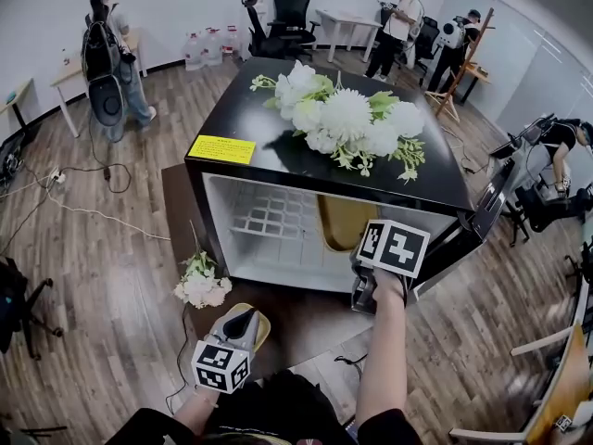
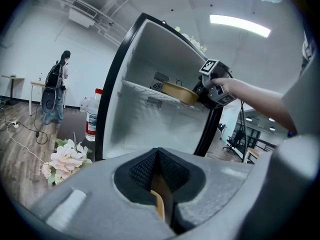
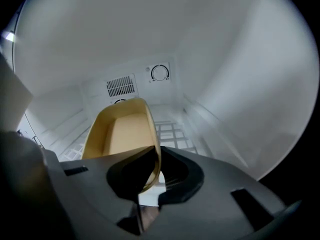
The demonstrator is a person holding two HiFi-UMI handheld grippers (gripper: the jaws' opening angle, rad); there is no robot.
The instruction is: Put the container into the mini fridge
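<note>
**Container inside fridge, both claws clenched**

Your right claw is clenched on the rim of the tan oval plastic container. The container is inside the open black mini fridge, above its white wire shelf. Your left claw is clamped shut on a thin tan edge, low over the brown floor mat, near a bunch of white flowers.

Holds the left gripper low and close to the body, pointing slightly downward, jaws pinched together on a thin tan edge. Reaches the bare right forearm straight ahead, right gripper tilted downward, jaws clamped on the rim of the container.
</note>
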